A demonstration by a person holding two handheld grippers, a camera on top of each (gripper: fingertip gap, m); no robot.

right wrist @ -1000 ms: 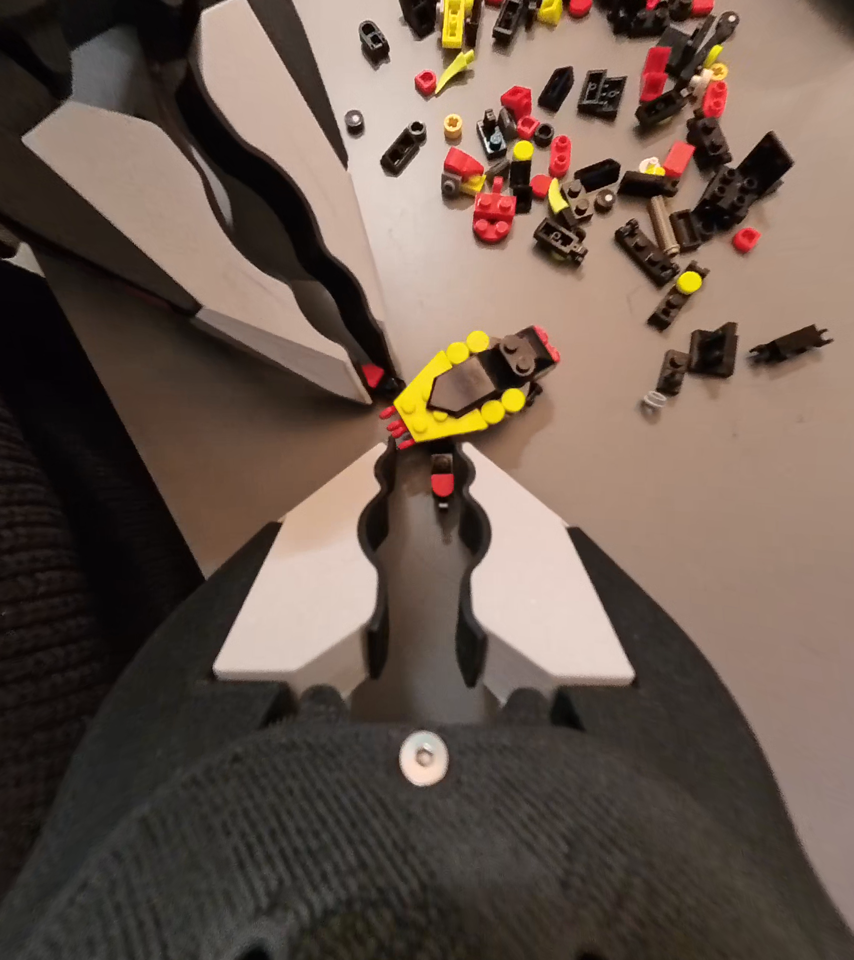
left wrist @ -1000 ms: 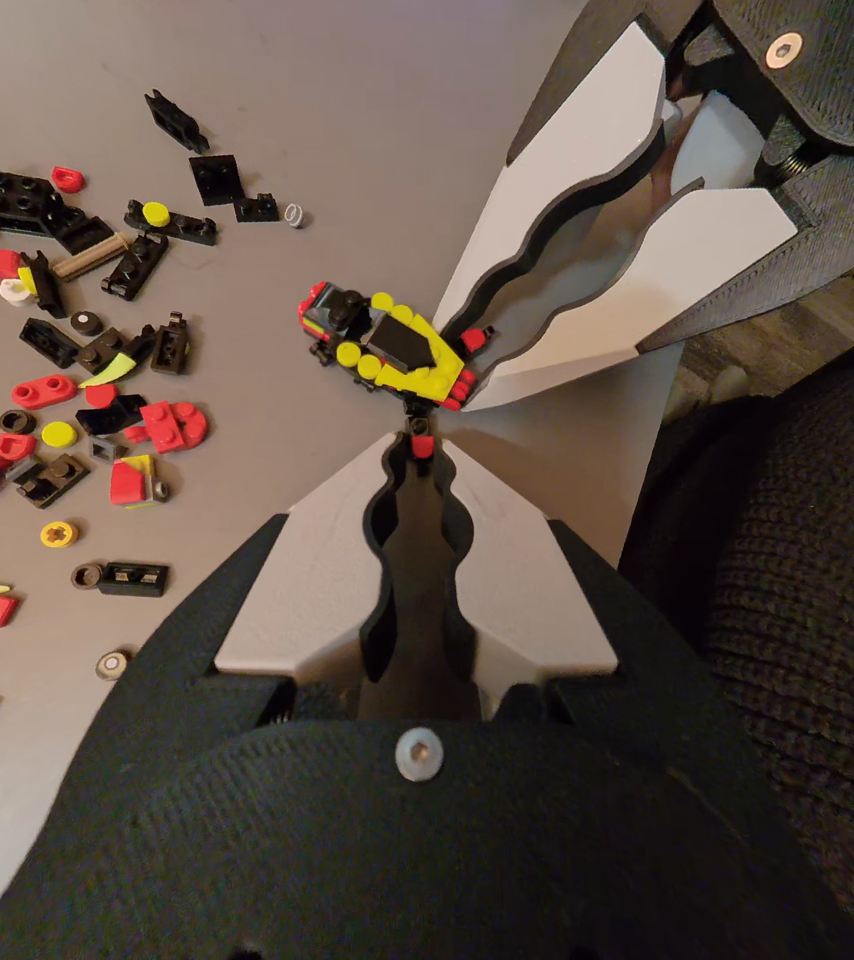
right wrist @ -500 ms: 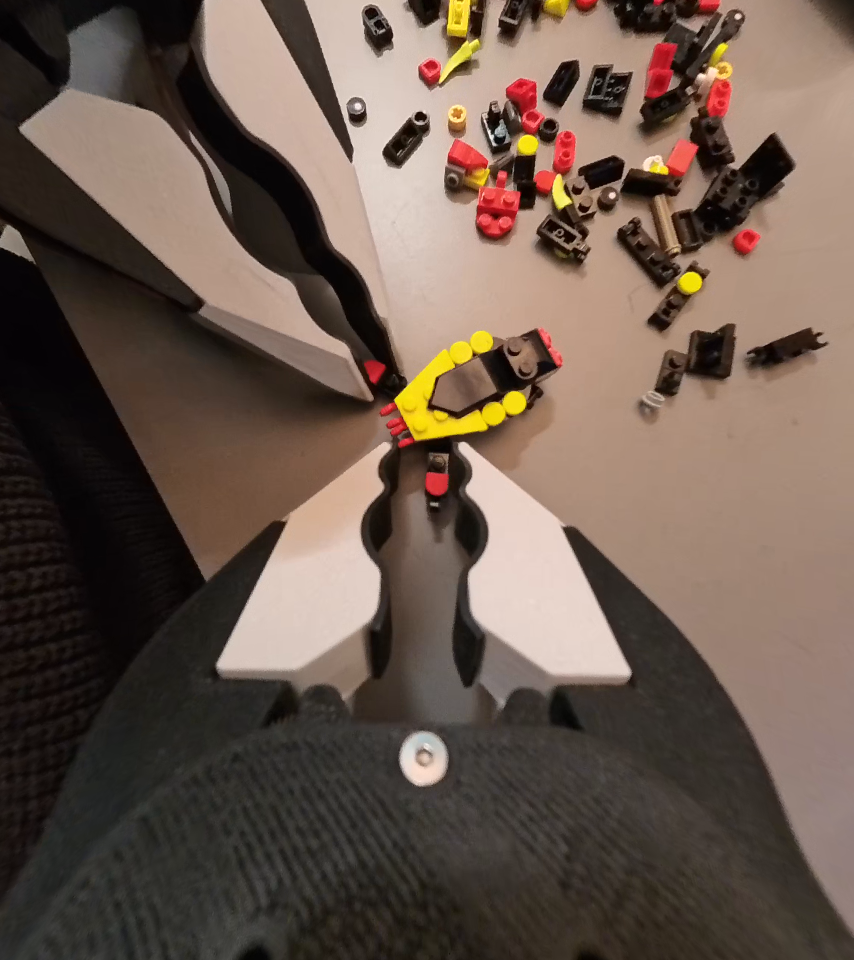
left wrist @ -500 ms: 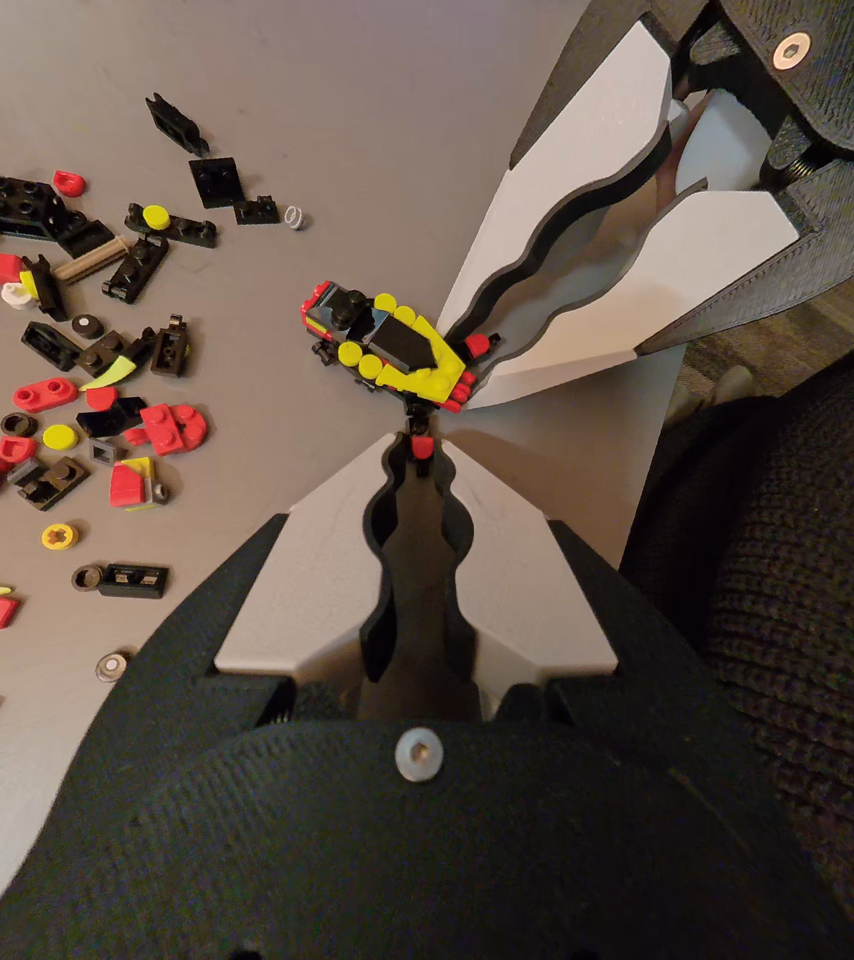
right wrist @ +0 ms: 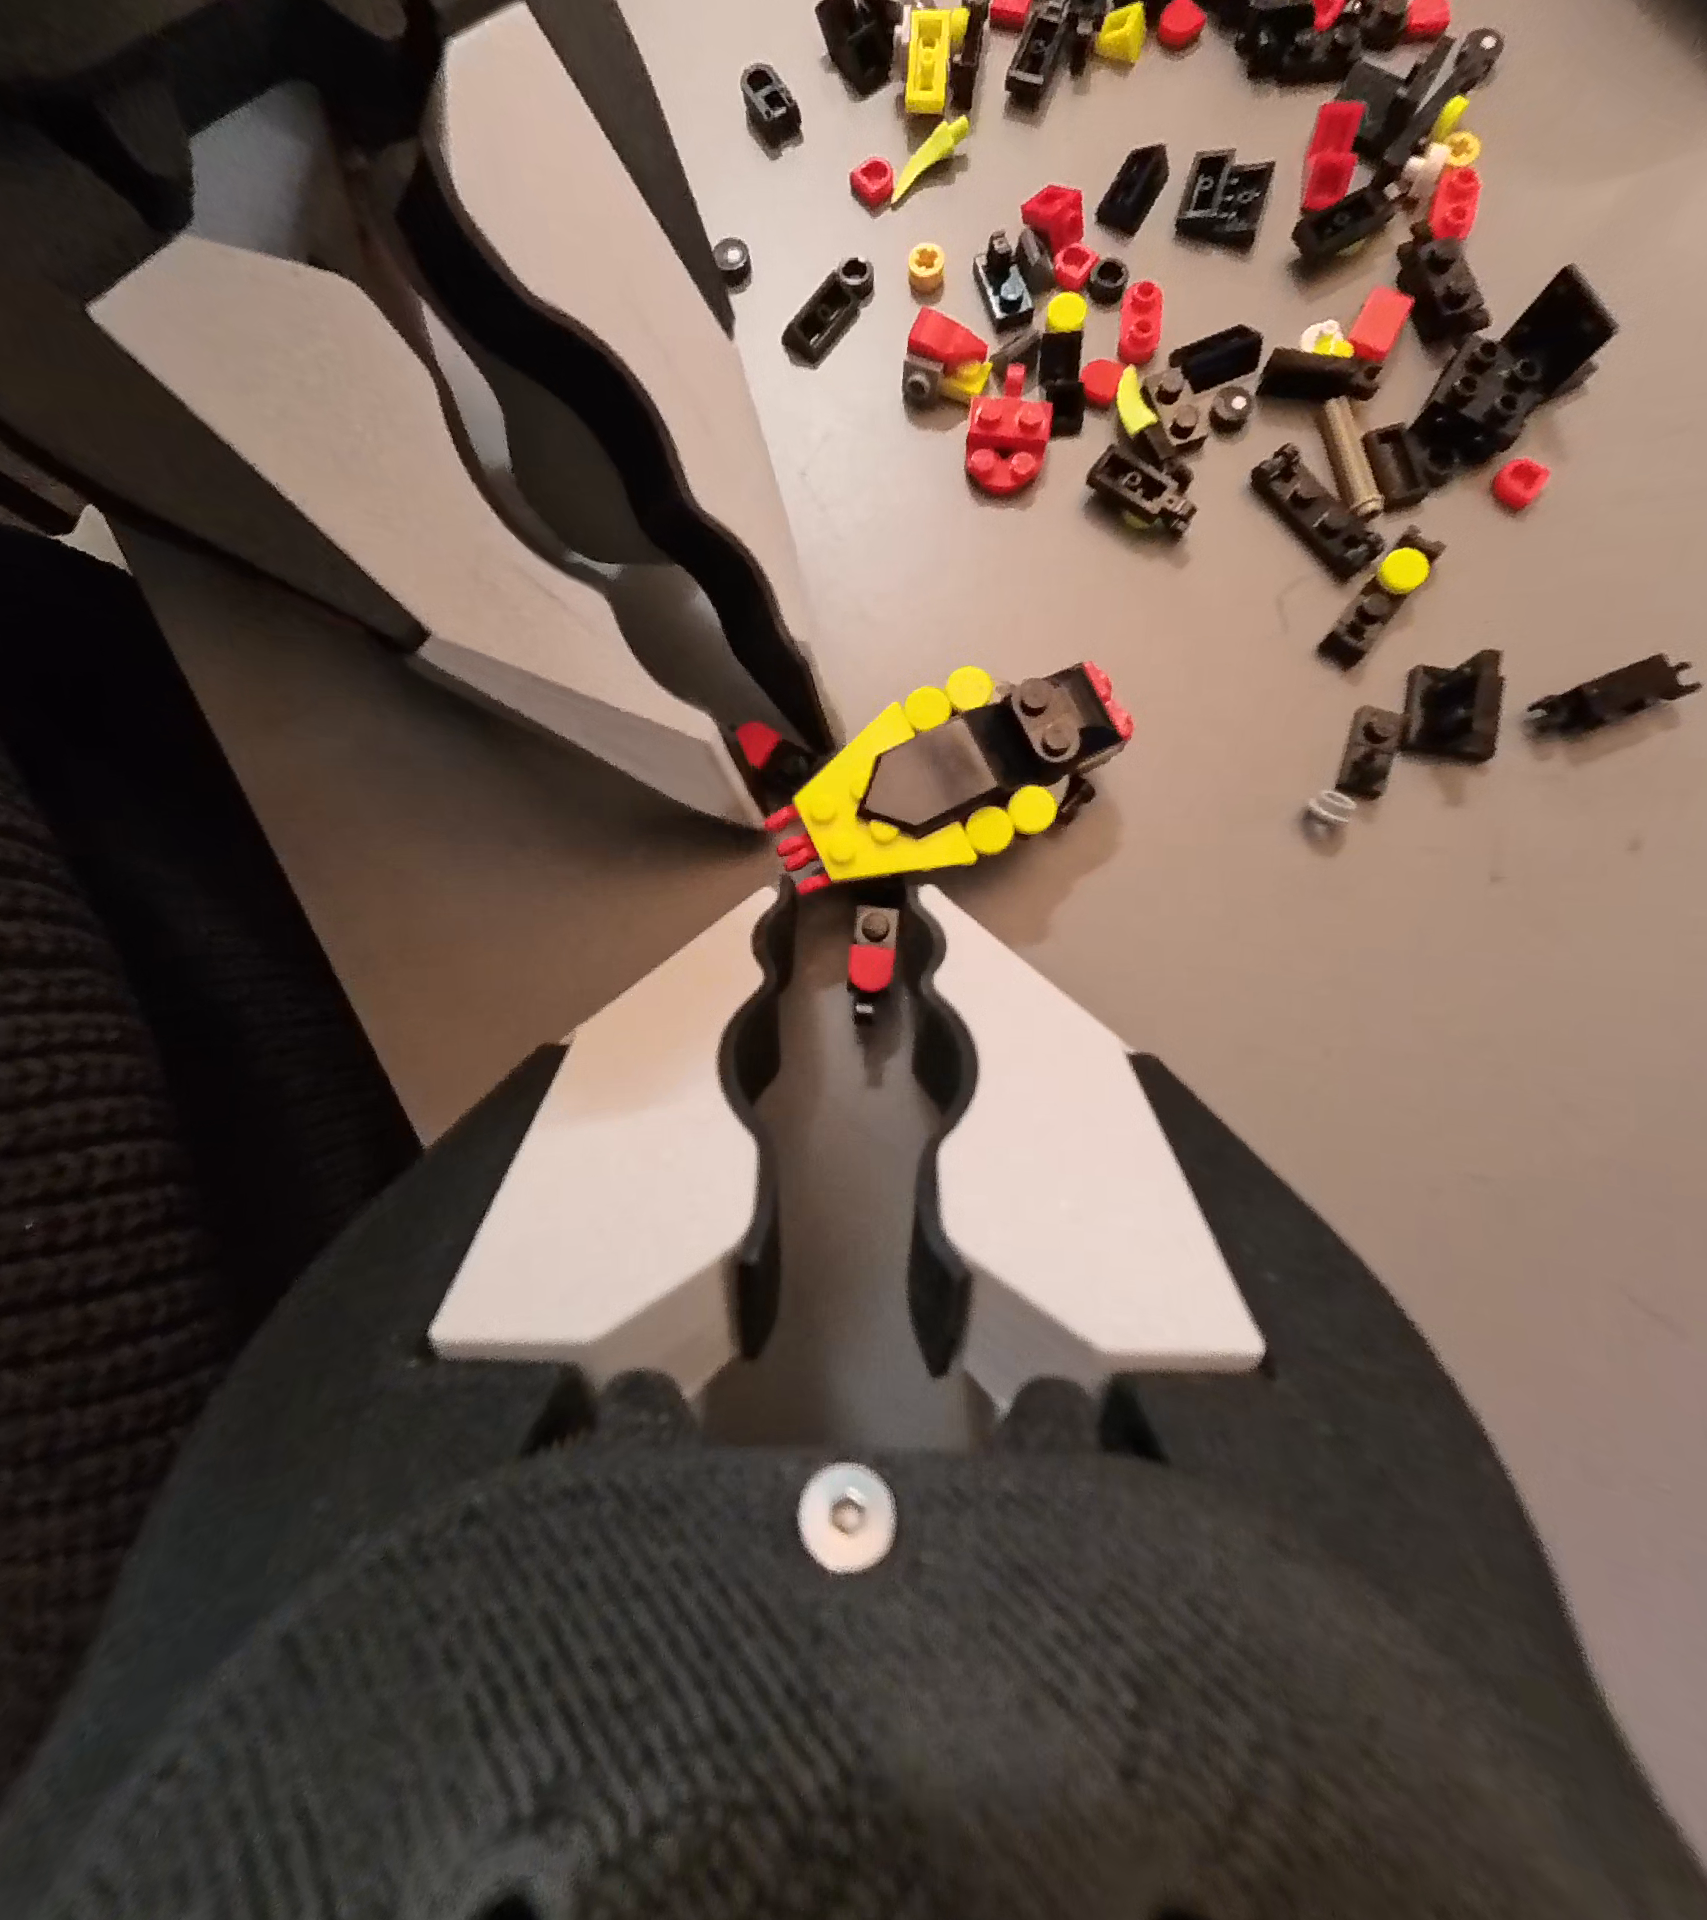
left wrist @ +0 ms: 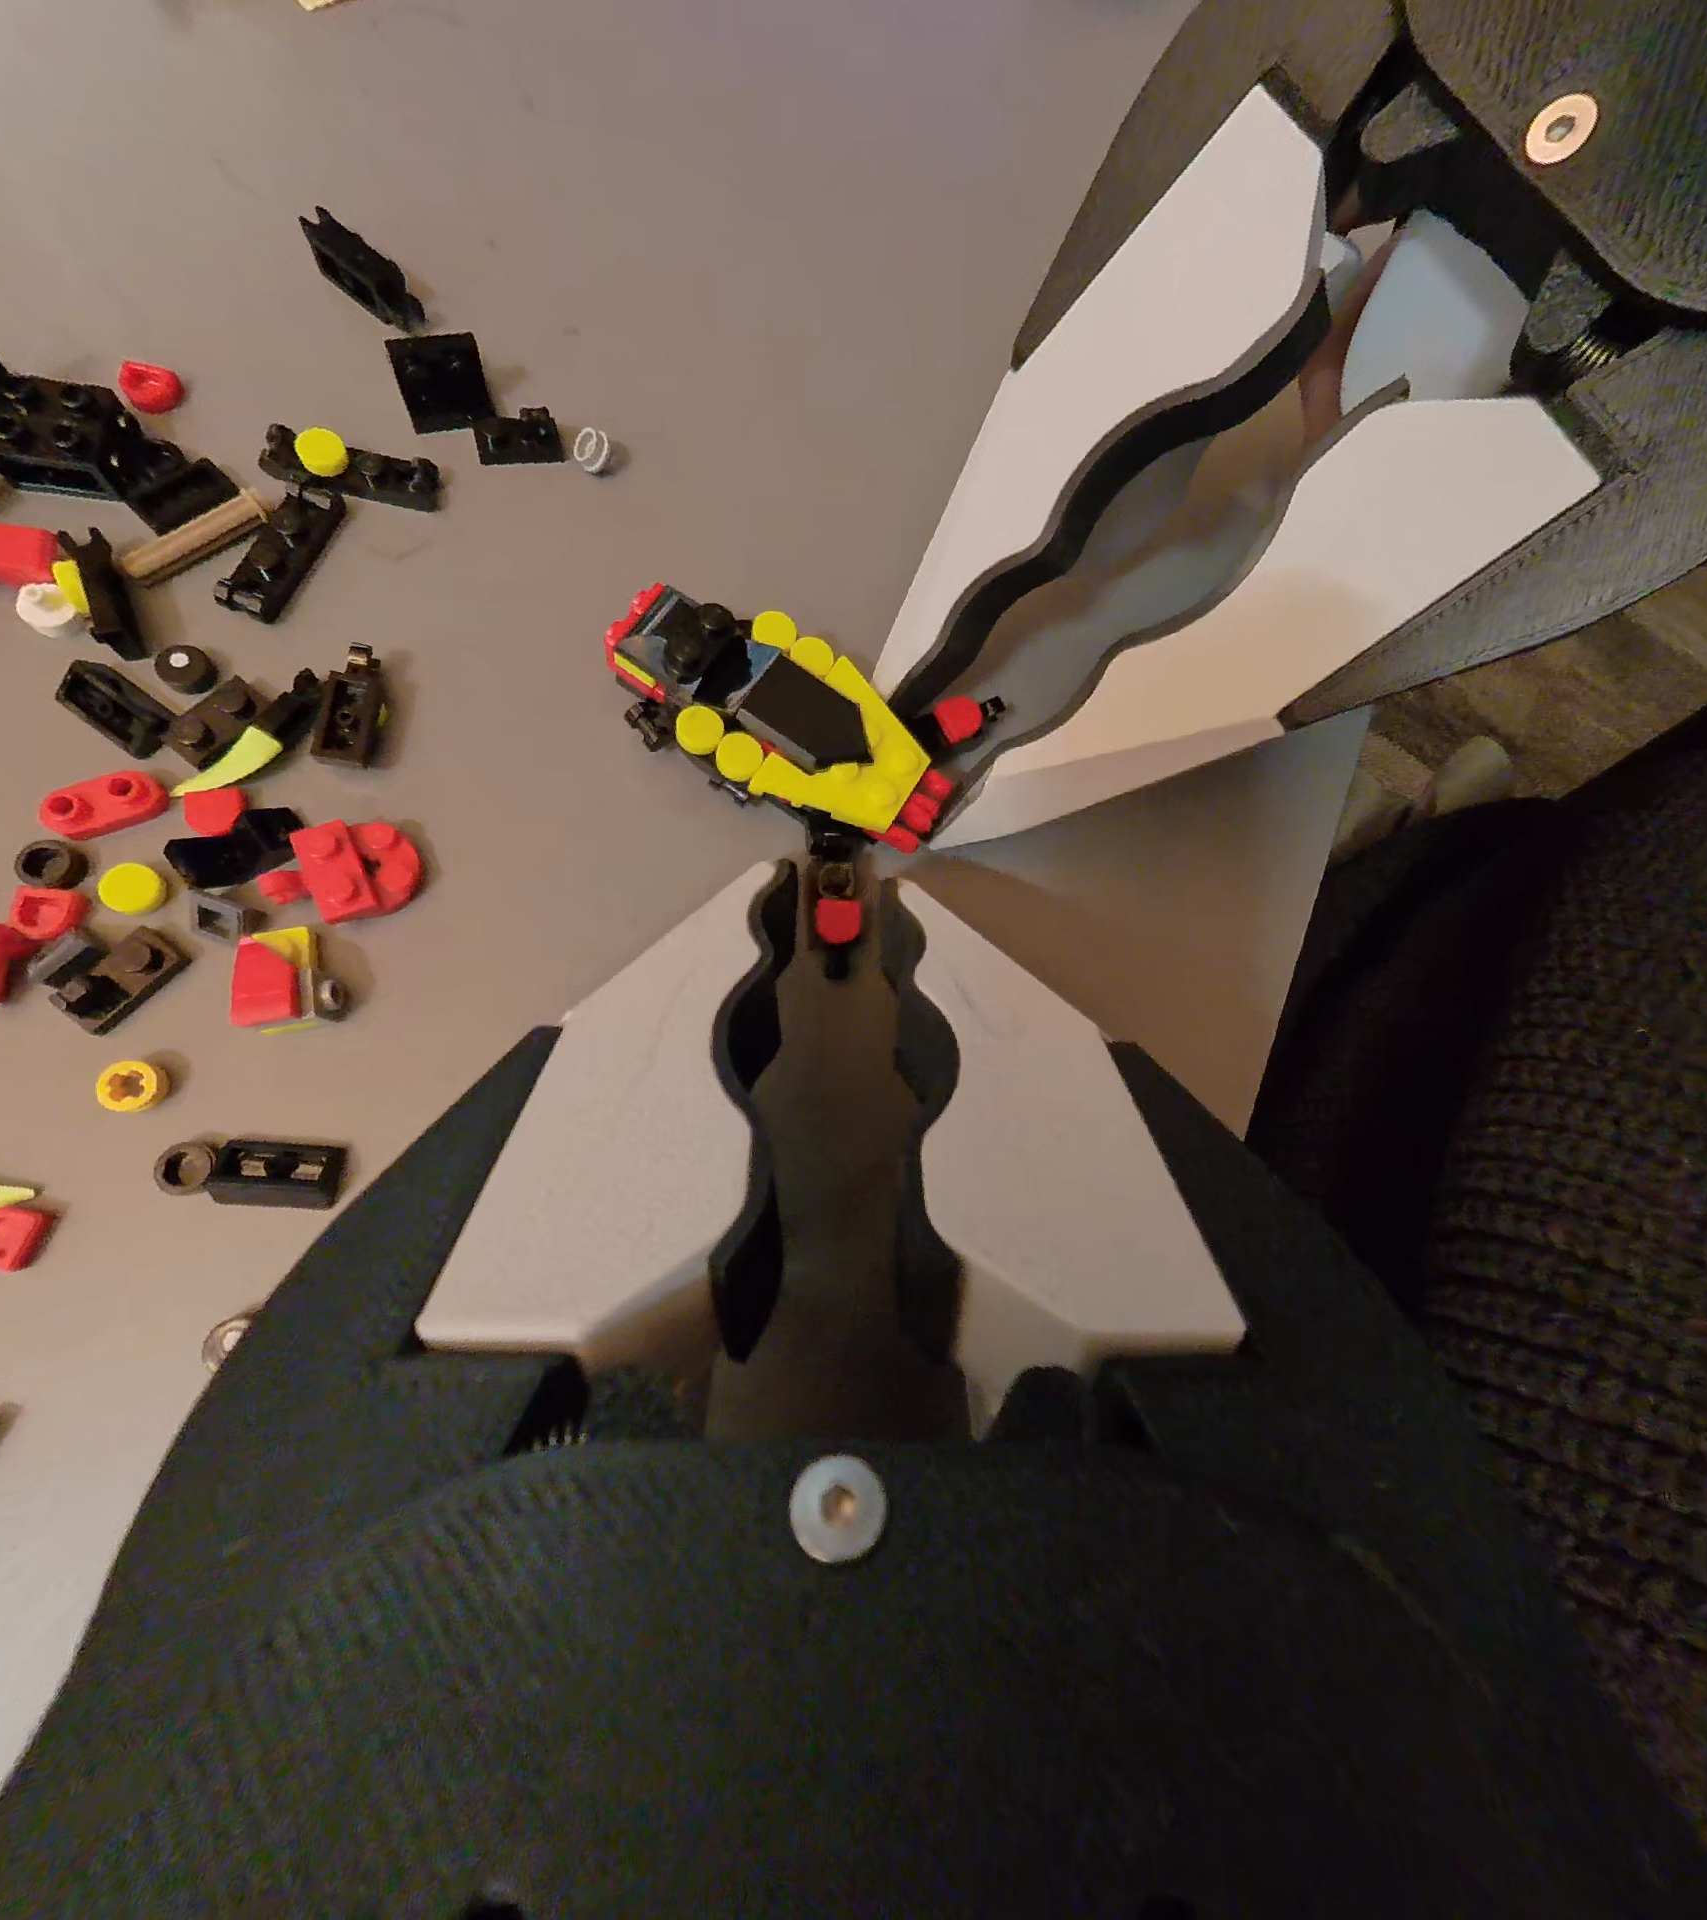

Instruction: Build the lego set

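Left wrist view, nearest: my left gripper (left wrist: 835,875) has its jaws drawn in on a red-tipped black stub (left wrist: 833,914) that juts from a small brick-built model of yellow, black and red plastic (left wrist: 797,727).
Right wrist view, nearest: my right gripper (right wrist: 854,899) has its jaws narrowed the same way, pinching a second red-tipped stub (right wrist: 870,961) on the model's other flank.
Model: a yellow wedge plate, a black sloped centre, round yellow studs and red prongs at the wide end. It hangs between the two jaw tips, near the edge of the grey table (left wrist: 724,260). I cannot tell whether it rests on the table or sits just above it.
Beside me: a black knitted garment (left wrist: 1607,1143).
Farther off: loose black, red and yellow bricks (left wrist: 153,727), scattered well apart from the model.
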